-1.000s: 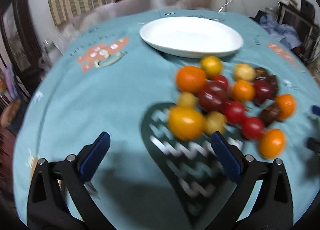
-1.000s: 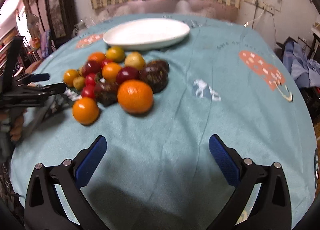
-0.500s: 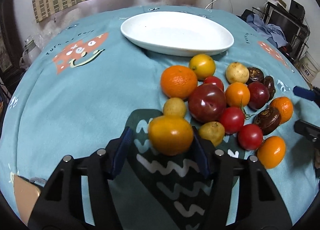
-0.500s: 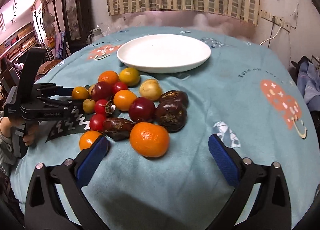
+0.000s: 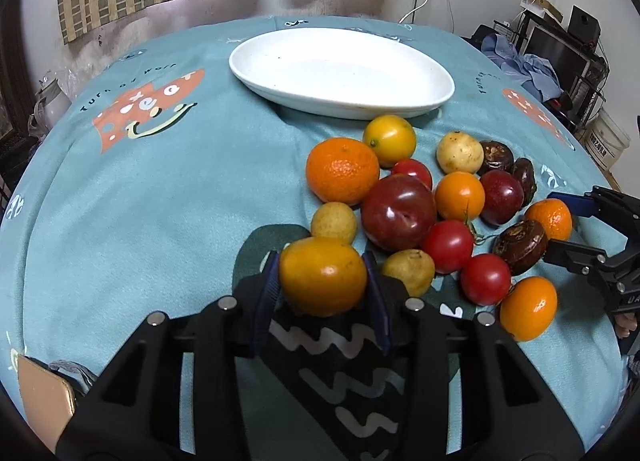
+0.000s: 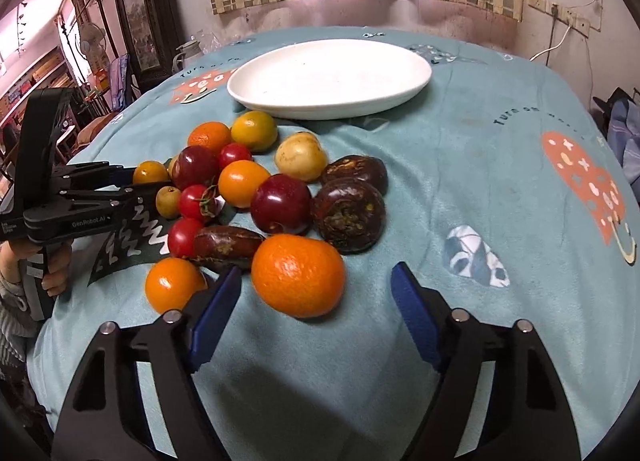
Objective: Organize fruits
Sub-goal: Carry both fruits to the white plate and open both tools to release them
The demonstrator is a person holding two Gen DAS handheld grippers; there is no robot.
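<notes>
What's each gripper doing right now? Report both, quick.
Left gripper: shut on the yellow-orange fruit.
Right gripper: open, holding nothing, the mandarin between its fingers.

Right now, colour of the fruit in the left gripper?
Yellow-orange fruit, clamped in the left gripper; clearest in the left wrist view.

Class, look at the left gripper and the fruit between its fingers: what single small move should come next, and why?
Probably lift it straight up. The left gripper has its pads against both sides of the yellow-orange fruit, which lies at the near edge of the pile. The white plate beyond holds no fruit, so it looks like the likely destination.
</notes>
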